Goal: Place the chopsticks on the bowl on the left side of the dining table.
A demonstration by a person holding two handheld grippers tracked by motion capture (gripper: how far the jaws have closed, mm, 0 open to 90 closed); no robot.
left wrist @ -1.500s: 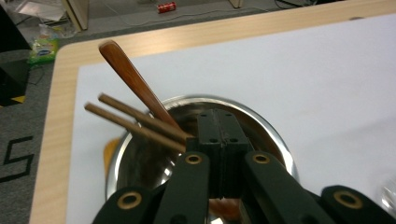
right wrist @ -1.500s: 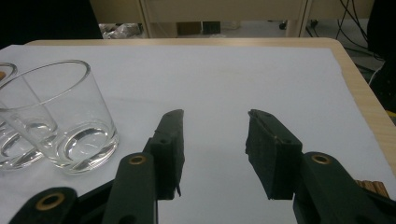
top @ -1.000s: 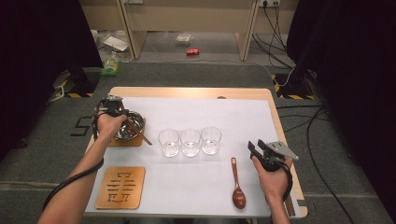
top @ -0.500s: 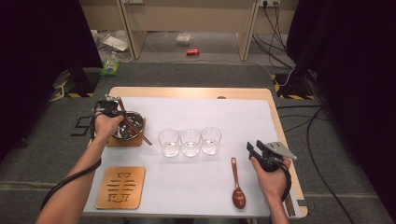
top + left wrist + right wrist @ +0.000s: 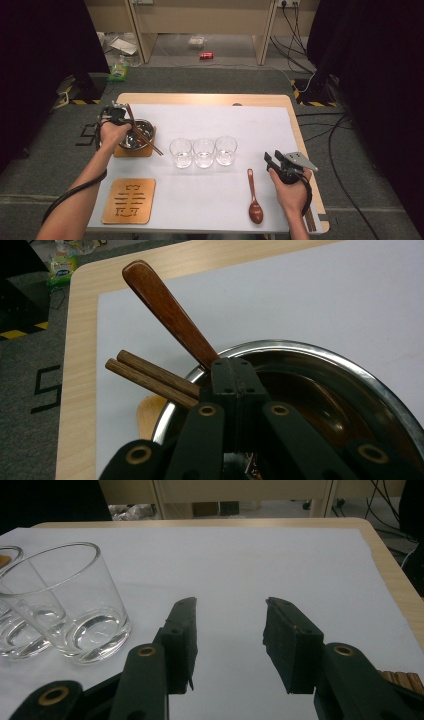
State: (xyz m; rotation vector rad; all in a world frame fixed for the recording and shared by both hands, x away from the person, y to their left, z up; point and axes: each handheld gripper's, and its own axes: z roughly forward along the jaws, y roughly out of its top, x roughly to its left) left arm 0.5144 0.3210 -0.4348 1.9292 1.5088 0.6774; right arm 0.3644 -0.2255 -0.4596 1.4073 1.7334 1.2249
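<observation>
A steel bowl [image 5: 142,134] [image 5: 350,390] sits on a wooden coaster [image 5: 131,151] at the table's left. My left gripper [image 5: 117,117] [image 5: 232,370] is over the bowl's near rim with its jaws shut together. A brown wooden spoon handle [image 5: 165,307] rises from behind the jaw tips; I cannot tell whether it is pinched. Two chopsticks [image 5: 152,145] [image 5: 145,375] lie across the bowl. My right gripper [image 5: 275,159] [image 5: 230,645] hovers open and empty at the right. A second wooden spoon [image 5: 254,197] lies on the white mat just to its left.
Three clear glasses [image 5: 181,152] [image 5: 203,151] [image 5: 226,149] stand in a row mid-table; the nearest [image 5: 70,610] is left of my right gripper. A patterned wooden coaster [image 5: 129,200] lies front left. Wooden sticks [image 5: 400,680] lie by the right edge.
</observation>
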